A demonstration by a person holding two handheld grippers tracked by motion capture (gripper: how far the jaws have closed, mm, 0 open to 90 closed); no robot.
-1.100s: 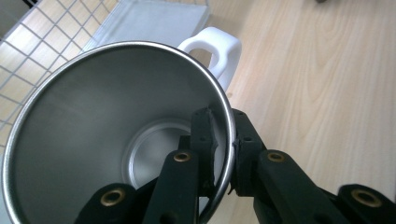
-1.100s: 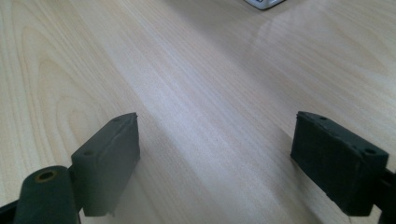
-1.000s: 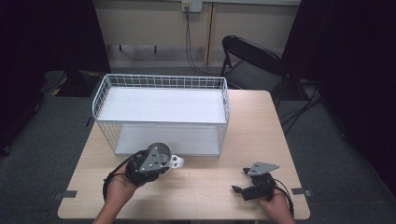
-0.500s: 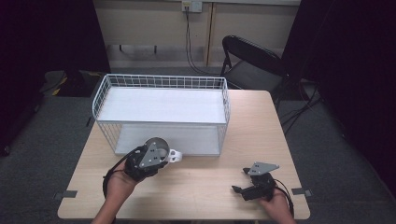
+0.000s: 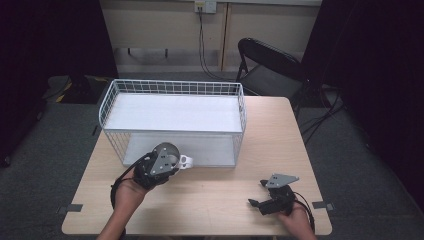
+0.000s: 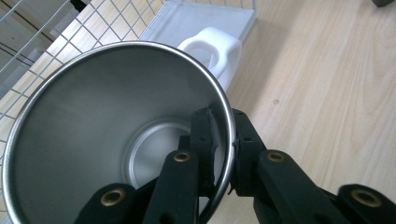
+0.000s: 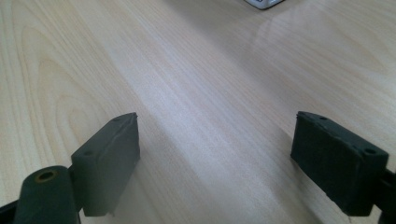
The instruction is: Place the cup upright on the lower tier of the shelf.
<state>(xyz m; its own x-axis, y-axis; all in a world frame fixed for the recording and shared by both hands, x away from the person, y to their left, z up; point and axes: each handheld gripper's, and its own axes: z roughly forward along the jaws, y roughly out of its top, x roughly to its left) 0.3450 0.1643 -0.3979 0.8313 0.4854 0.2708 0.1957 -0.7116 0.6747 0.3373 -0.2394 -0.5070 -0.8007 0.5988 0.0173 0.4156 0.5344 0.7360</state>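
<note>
Steel is seen in the left gripper view as a smooth, round cup (image 6: 116, 135), its thin rim pinched between the jaws of the left gripper (image 6: 223, 149), one inside and one outside the wall. A white plastic handle (image 6: 215, 51) juts out at one o'clock, just beside the wire basket (image 6: 42, 56). From the high view the cup (image 5: 165, 159) is shown held above the table's (image 5: 220, 200) near edge, at seven o'clock from the basket (image 5: 172, 90); its inside is hidden there. The right gripper (image 7: 217, 158) is held wide open over pale wood grain with nothing between its jaws. In the high view, that gripper (image 5: 256, 205) is small and dark.
</note>
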